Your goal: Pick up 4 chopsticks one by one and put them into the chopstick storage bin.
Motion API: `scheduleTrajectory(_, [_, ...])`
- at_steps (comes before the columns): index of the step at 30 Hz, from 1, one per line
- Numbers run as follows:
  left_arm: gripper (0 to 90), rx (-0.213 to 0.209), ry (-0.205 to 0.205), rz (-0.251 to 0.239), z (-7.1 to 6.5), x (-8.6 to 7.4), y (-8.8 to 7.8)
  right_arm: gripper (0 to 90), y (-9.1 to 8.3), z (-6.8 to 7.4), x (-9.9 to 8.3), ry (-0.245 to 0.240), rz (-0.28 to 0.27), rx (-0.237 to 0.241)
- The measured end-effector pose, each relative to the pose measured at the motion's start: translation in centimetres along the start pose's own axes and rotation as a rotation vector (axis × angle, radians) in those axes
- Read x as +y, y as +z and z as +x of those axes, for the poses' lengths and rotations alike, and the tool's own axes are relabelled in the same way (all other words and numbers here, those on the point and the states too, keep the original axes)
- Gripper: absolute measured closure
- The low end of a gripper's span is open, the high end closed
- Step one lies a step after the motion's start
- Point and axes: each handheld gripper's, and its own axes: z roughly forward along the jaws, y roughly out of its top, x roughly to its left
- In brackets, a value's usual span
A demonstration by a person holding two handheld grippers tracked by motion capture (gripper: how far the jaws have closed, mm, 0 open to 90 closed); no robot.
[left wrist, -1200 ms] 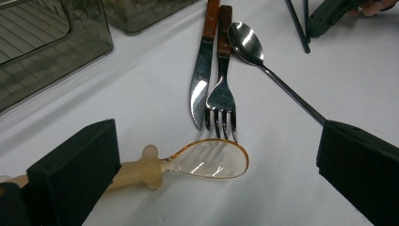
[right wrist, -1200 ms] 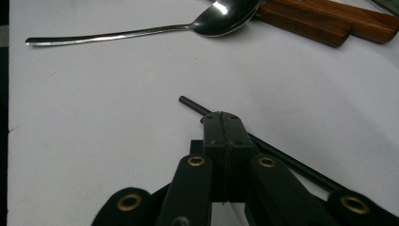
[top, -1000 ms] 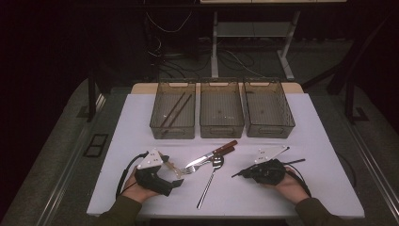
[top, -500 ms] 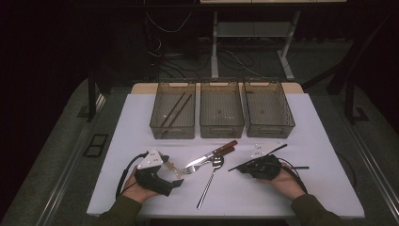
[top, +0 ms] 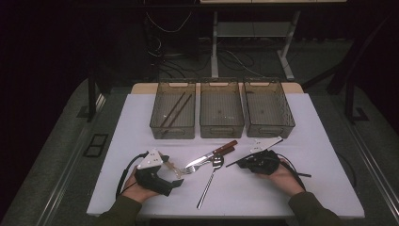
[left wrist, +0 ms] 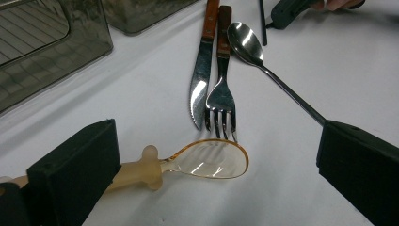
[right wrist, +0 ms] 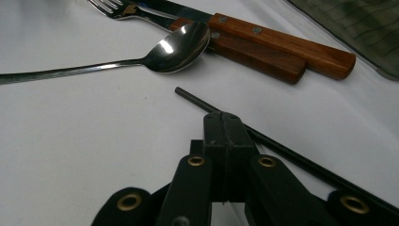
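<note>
My left gripper (top: 173, 173) (left wrist: 216, 141) rests on the white table, open wide. A clear amber plastic spoon (left wrist: 211, 157) (top: 176, 168) lies between its jaws, its handle beside the left jaw and untouched. Beyond it lie a wooden-handled knife (left wrist: 200, 80) (right wrist: 291, 44), a matching fork (left wrist: 220, 96) and a metal spoon (left wrist: 244, 37) (top: 209, 181) (right wrist: 179, 47). My right gripper (top: 240, 164) (right wrist: 223, 122) is shut, jaws pressed together and pointing at the cutlery. A black chopstick (right wrist: 190, 99) (top: 231, 163) passes under its tips and pokes out ahead.
Three smoky plastic bins stand in a row at the back: the left bin (top: 172, 133) holds two dark chopsticks (top: 175, 109); the middle bin (top: 221, 132) and the right bin (top: 270, 129) look bare. The table (top: 320, 155) drops off near my forearms.
My right gripper has slid a little to the left, toward the cutlery, and the chopstick's tip now reaches farther left. The left gripper has kept still.
</note>
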Motion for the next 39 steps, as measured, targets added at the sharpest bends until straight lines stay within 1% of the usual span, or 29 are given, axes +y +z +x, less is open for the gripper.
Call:
scheduleTrajectory(5, [0.0, -0.001, 0.001, 0.001, 0.0, 0.0, 0.0, 89.8, 0.0, -0.2, 0.0, 0.004, -0.001, 0.002])
scheduleTrajectory(6, [0.0, -0.001, 0.002, 0.001, 0.0, 0.0, 0.0, 89.9, -0.1, -0.1, 0.0, 0.011, -0.002, 0.002])
scheduleTrajectory(8, [0.0, 0.000, 0.002, 0.001, 0.0, 0.0, 0.0, 89.8, -0.5, -0.1, 0.0, 0.010, -0.013, 0.006])
scheduleTrajectory(10, [0.0, 0.001, 0.002, 0.001, 0.0, 0.0, -0.1, 89.6, -1.2, -0.1, 0.0, 0.014, -0.029, 0.010])
scheduleTrajectory(14, [0.0, 0.000, -0.003, -0.004, 0.0, 0.0, -0.1, 81.7, -3.2, -0.2, -0.4, 0.029, -0.050, 0.000])
scheduleTrajectory(16, [0.0, -0.002, -0.002, -0.004, 0.0, 0.0, -0.1, 76.0, -4.3, -0.3, -0.7, 0.034, -0.047, -0.010])
scheduleTrajectory(19, [0.0, -0.003, 0.000, 0.000, 0.0, 0.0, -0.1, 70.3, -6.1, -0.5, -1.6, 0.044, -0.048, -0.024])
scheduleTrajectory(20, [0.0, -0.003, -0.001, -0.003, 0.0, 0.0, -0.1, 68.9, -6.6, -0.6, -1.9, 0.042, -0.044, -0.042])
scheduleTrajectory(21, [0.0, -0.004, -0.002, -0.004, 0.0, 0.0, -0.1, 68.9, -7.1, -0.8, -2.2, 0.037, -0.038, -0.056])
scheduleTrajectory(22, [0.0, -0.003, -0.002, -0.003, 0.0, 0.0, -0.1, 68.9, -7.7, -0.9, -2.6, 0.037, -0.035, -0.059])
scheduleTrajectory(27, [0.0, -0.005, 0.001, 0.001, 0.0, 0.0, -0.1, 68.5, -10.0, -1.9, -4.8, 0.051, -0.018, -0.117])
scheduleTrajectory(30, [0.0, -0.006, 0.000, 0.003, 0.0, 0.0, -0.1, 68.4, -11.1, -2.6, -6.2, 0.072, -0.001, -0.138])
scheduleTrajectory(34, [0.0, -0.007, 0.001, 0.007, 0.0, -0.1, -0.1, 68.2, -11.7, -3.4, -7.5, 0.092, 0.025, -0.147])
scheduleTrajectory(37, [0.0, -0.007, 0.001, 0.007, 0.0, -0.1, 0.0, 67.9, -11.7, -3.7, -8.1, 0.102, 0.044, -0.138])
scheduleTrajectory(39, [0.0, -0.007, 0.001, 0.007, 0.0, -0.1, 0.0, 67.9, -11.4, -3.9, -8.2, 0.099, 0.061, -0.131])
